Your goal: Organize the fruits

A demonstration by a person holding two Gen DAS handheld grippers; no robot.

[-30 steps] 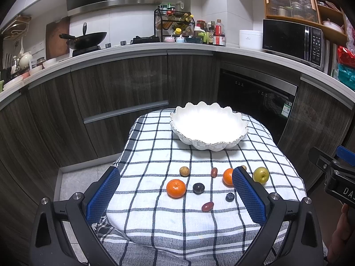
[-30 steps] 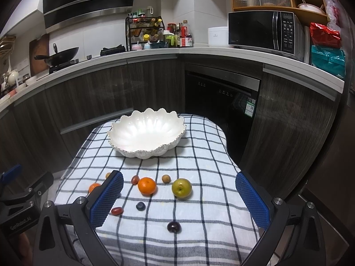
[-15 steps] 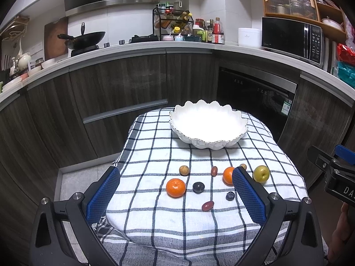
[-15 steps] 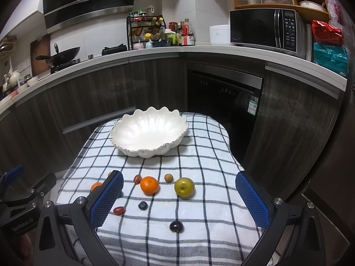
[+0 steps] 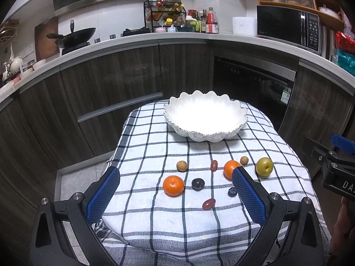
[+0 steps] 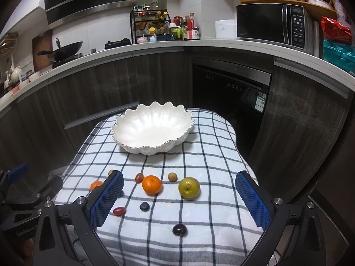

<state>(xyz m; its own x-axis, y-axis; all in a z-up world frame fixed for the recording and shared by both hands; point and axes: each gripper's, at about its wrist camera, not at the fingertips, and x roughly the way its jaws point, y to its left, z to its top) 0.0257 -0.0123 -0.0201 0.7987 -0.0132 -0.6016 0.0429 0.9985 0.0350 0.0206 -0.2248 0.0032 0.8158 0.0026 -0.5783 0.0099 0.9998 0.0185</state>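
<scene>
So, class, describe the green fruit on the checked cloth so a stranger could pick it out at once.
Start at the white scalloped bowl at the far end of the checked cloth, then come towards the camera to the row of small fruits. The green apple lies at the right end of that row, beside an orange. It is the only green fruit and the largest one there.

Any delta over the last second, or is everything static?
Almost static. Nothing was taken hold of or let go: the left gripper and right gripper hang above the cloth, jaws wide apart and empty. The right view drifts slightly, with no clear advance. The fruits lie where they were, and the white bowl remains empty.
</scene>
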